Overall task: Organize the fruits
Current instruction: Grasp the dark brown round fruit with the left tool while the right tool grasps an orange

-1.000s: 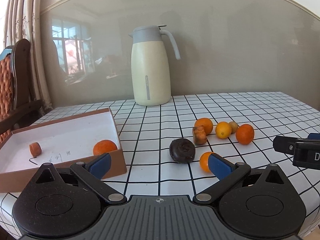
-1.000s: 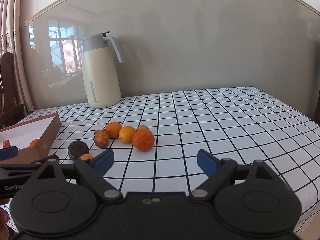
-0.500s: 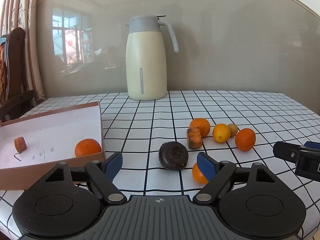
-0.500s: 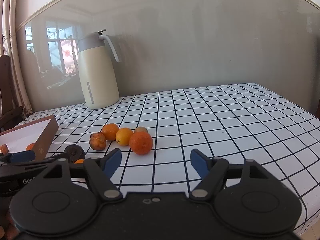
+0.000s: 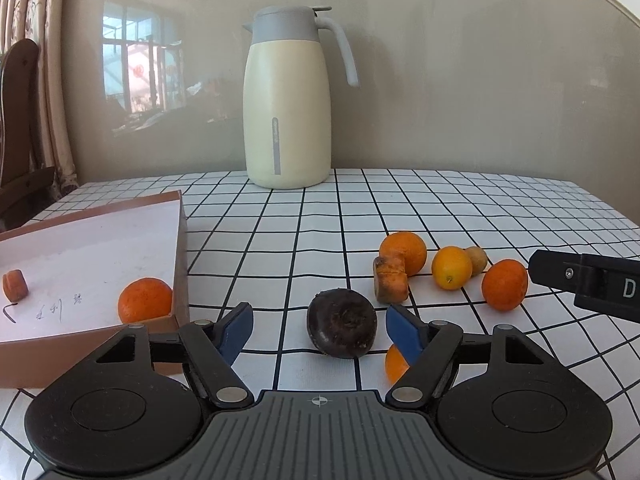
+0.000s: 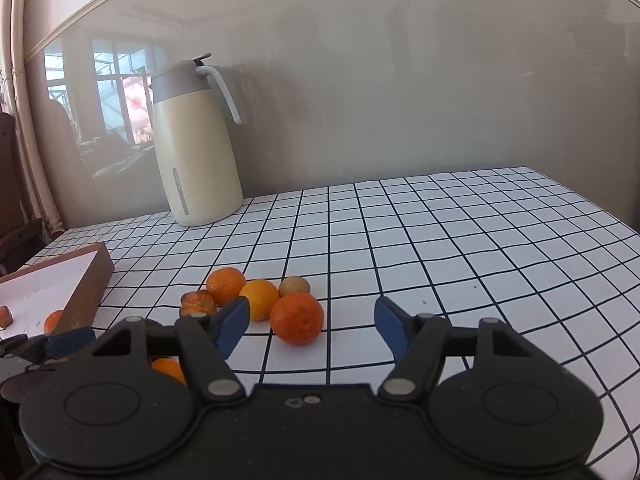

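A dark, wrinkled round fruit (image 5: 342, 328) lies on the checked tablecloth between the blue pads of my left gripper (image 5: 320, 332). The jaws are closing and neither pad touches it. A small orange (image 5: 394, 362) is half hidden behind the right finger. Further right is a cluster: two oranges (image 5: 404, 250) (image 5: 504, 284), a yellow citrus (image 5: 452, 268), a brown shrivelled piece (image 5: 390, 280) and a small brownish fruit (image 5: 476, 260). My right gripper (image 6: 310, 328) is closing around the nearest orange (image 6: 297, 318) without touching it.
At the left a shallow brown box (image 5: 182, 240) holds an orange (image 5: 144, 300) and a small brown piece (image 5: 15, 286). A cream thermos jug (image 5: 288, 104) stands at the back by the wall. A wooden chair (image 5: 20, 120) is past the table's left edge.
Both grippers have moved forward toward the fruit and their jaws have narrowed. The dark fruit now sits between the left pads and the orange between the right pads.
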Demonstrator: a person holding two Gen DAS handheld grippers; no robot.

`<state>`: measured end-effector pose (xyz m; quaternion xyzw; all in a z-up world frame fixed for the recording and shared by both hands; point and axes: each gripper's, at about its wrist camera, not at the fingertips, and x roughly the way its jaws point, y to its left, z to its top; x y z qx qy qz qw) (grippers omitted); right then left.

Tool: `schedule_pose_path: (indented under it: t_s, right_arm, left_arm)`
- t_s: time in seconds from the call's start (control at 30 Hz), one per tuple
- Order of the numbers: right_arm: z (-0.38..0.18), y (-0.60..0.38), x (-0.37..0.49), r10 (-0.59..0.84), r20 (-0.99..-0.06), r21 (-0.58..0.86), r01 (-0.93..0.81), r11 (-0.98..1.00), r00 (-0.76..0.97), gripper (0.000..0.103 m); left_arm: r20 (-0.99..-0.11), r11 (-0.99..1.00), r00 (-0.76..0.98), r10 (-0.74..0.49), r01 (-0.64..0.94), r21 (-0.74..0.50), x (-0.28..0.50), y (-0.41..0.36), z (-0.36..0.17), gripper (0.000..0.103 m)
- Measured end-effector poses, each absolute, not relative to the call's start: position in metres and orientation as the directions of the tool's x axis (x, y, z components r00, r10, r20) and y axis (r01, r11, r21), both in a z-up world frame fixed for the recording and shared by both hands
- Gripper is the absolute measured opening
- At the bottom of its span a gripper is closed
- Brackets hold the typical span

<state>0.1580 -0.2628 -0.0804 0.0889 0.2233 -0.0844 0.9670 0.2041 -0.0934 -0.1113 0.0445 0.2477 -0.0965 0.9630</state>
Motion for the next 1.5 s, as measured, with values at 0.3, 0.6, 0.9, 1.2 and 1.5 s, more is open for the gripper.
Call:
schedule_pose_path:
  t_s: [0.3, 0.6, 0.9, 1.2, 1.5]
  right_arm:
    - [-0.089, -0.264, 0.174, -0.118, -0.482, 0.142, 0.210, 0.967, 0.868, 0.061]
    - [-0.088, -0.264, 0.172, -0.104, -0.475, 0.156, 0.199, 0.967, 0.874, 0.061]
    - [-0.090, -0.259, 0.173, -0.096, -0.474, 0.151, 0.188, 0.970, 0.875, 0.061]
    - [-0.095, -0.264, 0.188, -0.107, -0.507, 0.152, 0.211, 0.966, 0.855, 0.061]
    - [-0.101, -0.261, 0.201, -0.099, -0.526, 0.151, 0.207, 0.967, 0.845, 0.060]
  left_arm:
    - [-0.499, 0.979, 0.848, -0.177, 0.206, 0.002, 0.214, -0.098, -0.114, 0.060]
    - [-0.523, 0.975, 0.831, -0.190, 0.220, -0.006, 0.216, -0.092, -0.113, 0.055]
    - [-0.553, 0.977, 0.817, -0.167, 0.211, 0.017, 0.220, -0.087, -0.117, 0.055]
    - [-0.552, 0.979, 0.819, -0.161, 0.202, 0.014, 0.226, -0.091, -0.118, 0.055]
    - [-0.545, 0.976, 0.820, -0.173, 0.215, 0.013, 0.226, -0.095, -0.119, 0.043]
